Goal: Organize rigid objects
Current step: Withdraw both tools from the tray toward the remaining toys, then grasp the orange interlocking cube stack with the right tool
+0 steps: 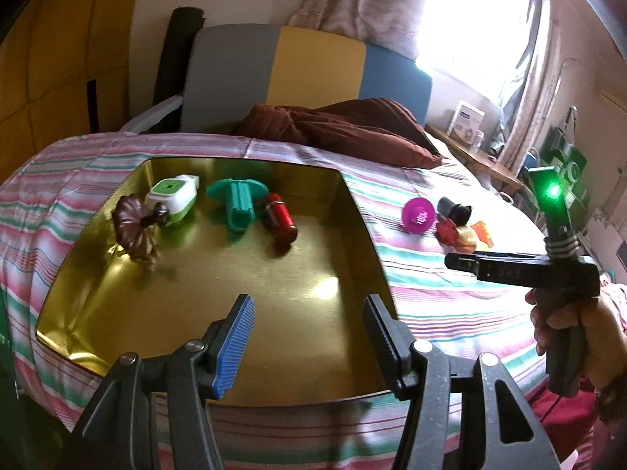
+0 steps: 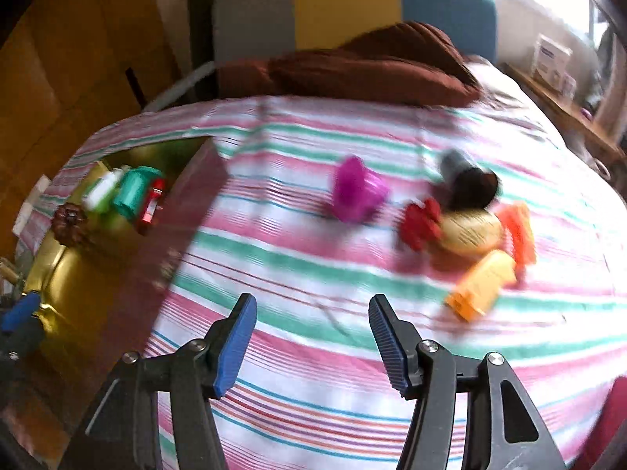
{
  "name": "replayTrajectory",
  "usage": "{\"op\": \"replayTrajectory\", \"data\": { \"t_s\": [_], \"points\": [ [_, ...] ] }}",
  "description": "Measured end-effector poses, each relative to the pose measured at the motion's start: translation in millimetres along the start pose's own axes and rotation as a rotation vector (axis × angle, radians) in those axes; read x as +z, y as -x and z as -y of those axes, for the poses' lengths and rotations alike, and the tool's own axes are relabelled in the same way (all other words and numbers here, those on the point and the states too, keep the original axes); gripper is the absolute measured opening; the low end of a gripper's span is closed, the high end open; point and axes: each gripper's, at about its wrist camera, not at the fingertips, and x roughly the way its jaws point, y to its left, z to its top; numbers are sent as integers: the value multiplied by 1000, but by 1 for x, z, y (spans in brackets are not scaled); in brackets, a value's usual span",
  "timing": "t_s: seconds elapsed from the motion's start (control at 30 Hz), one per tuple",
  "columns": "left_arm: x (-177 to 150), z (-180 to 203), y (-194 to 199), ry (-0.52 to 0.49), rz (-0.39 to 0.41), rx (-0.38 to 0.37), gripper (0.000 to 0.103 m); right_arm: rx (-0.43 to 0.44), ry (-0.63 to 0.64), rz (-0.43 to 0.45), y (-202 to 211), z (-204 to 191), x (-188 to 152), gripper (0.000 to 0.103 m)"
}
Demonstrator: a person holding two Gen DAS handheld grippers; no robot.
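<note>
While four objects already lie in the gold tray (image 1: 98, 293) on the bed (image 2: 313, 274), the pink piece (image 2: 354, 190) and others wait on the bedcover; the left tool (image 1: 309, 338) is open and empty, the right tool (image 2: 313, 342) empty too, jaws opening.

Gold tray (image 1: 274, 301) under my left fingers (image 1: 235, 340) holds four toys; magenta cup (image 2: 354, 192), loose pile beyond right fingers (image 2: 392, 348).
</note>
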Motion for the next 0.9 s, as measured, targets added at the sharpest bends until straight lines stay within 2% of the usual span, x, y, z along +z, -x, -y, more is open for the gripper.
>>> {"op": "replayTrajectory", "data": {
  "t_s": [0.27,0.5,0.7,0.9],
  "points": [
    [-4,27,1,-65,-6,-18,58,-106,-98,1,12,75,-7,60],
    [-5,52,0,-123,-15,-48,58,-204,-144,21,16,142,16,60],
    [-7,74,0,-180,-27,-63,58,-203,-146,31,-3,178,39,59],
    [-9,94,-4,-229,-47,-71,58,-100,-199,28,-29,195,46,56]
  ]
}}
